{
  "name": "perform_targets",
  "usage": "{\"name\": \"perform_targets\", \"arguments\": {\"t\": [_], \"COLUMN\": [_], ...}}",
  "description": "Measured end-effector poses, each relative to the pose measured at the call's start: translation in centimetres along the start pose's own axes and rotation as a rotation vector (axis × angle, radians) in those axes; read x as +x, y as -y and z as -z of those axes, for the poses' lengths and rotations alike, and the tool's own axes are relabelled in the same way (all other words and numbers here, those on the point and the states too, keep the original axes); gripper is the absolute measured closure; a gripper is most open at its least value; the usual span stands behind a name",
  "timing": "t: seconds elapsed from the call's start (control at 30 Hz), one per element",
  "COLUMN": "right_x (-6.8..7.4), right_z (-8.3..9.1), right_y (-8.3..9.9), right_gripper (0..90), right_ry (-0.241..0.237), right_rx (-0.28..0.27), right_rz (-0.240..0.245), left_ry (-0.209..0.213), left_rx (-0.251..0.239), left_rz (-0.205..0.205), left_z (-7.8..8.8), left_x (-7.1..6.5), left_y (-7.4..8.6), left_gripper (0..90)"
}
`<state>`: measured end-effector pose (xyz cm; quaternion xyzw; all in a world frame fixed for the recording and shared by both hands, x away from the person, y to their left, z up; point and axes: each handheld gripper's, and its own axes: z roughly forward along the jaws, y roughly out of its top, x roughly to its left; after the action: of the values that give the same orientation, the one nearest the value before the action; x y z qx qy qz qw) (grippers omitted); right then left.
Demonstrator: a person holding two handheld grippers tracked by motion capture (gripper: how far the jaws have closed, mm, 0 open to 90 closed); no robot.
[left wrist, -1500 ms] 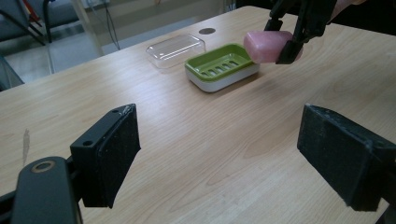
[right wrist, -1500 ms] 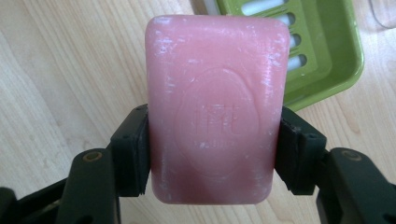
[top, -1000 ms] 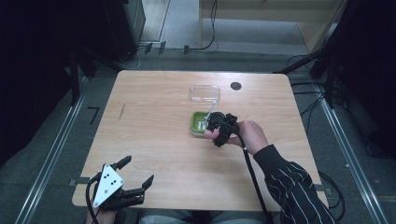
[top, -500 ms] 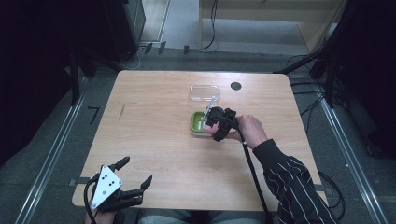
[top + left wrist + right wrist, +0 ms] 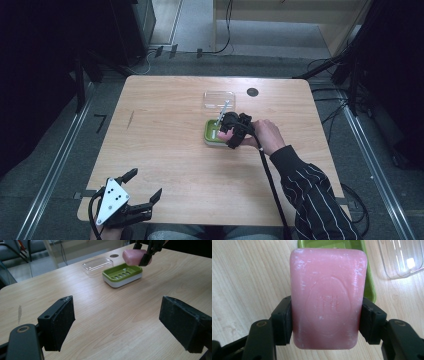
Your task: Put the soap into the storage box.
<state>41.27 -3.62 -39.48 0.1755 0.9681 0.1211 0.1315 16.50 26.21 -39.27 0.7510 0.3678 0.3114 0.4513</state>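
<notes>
Gripping a pink soap bar (image 5: 327, 300) by its two long sides, the right gripper (image 5: 325, 325) is seen in its own view with both black pads pressed flat against the bar. A mark is stamped in the top face of the soap. The bar is held in the air above the near-right end of the green soap dish (image 5: 122, 275), apart from it, as is shown in the left gripper view (image 5: 135, 257). The dish is taken here as the landmark: it stands on the wooden table (image 5: 170, 130), and its slotted tray is empty. Just behind the dish a clear plastic lid (image 5: 219, 99) is placed, near to it but not touching. Behind the dish and to the right, a small dark round hole (image 5: 252, 92) is seen in the table top. Well apart from the dish, at the near-left corner of the table, the left gripper (image 5: 134, 190) is held with its jaws wide, and nothing is between them.
</notes>
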Motion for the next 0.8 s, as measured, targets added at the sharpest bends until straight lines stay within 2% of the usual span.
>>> {"name": "perform_targets", "arguments": {"t": [0.07, 0.37, 0.8], "right_x": [-0.1, -0.4, -1.1], "right_z": [-0.1, -0.3, -0.8], "right_y": [0.0, -0.3, -0.4], "right_gripper": [38.5, 38.5, 38.5], "right_ry": [-0.006, -0.009, -0.004], "right_rx": [-0.001, -0.005, -0.015], "right_rz": [0.014, 0.011, 0.041], "left_ry": [-0.002, -0.005, -0.017], "left_rx": [-0.001, 0.001, 0.0], "left_rz": [0.004, 0.003, 0.01], "left_z": [0.0, 0.2, 0.4], "left_x": [0.0, 0.0, 0.0], "left_y": [0.0, 0.1, 0.2], "left_gripper": [13.9, 13.9, 13.9]}}
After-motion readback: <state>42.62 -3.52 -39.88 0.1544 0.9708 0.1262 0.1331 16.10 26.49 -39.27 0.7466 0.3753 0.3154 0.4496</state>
